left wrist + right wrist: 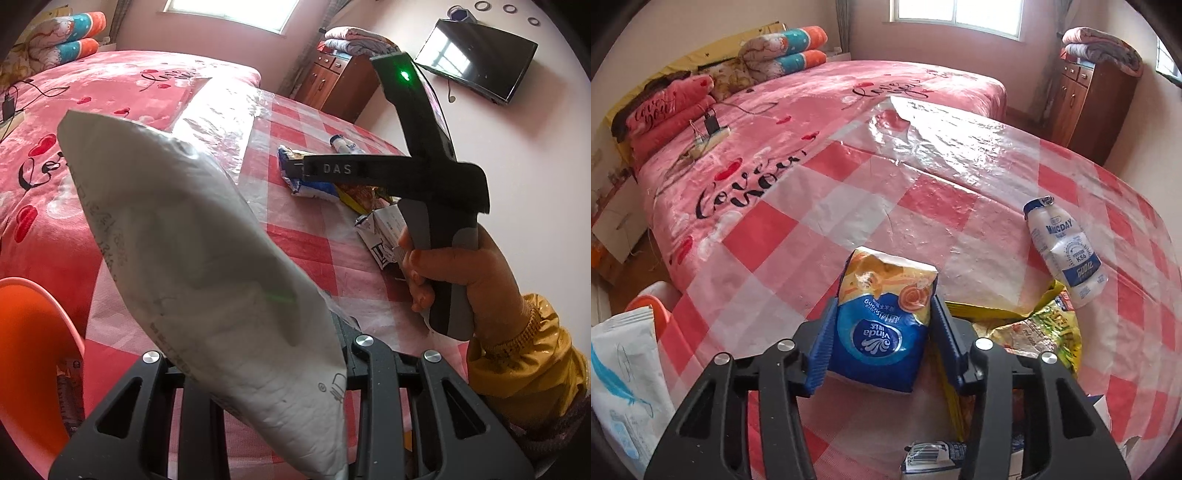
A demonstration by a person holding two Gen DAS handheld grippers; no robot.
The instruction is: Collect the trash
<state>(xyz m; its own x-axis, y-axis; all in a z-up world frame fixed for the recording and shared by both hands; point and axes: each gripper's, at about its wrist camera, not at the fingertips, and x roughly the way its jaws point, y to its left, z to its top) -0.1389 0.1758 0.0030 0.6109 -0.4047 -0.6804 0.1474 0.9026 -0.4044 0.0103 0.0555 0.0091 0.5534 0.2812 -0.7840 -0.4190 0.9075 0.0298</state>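
In the left wrist view, the left gripper (266, 369) clamps a silvery white wrapper (207, 266), raised tilted above the checked table (303, 251). An orange bin (33, 350) sits beside the table's near left edge. The right gripper (295, 168) reaches over the tissue pack (314, 186) mid-table.

In the right wrist view, the right gripper (882, 332) has its blue pads (822, 350) on either side of the blue-and-orange tissue pack (882, 325) lying on the table (849, 192), jaws narrowed against it. A white drink bottle (1065, 251) lies on the table's right part, a yellow-green wrapper (1038, 328) beside it.
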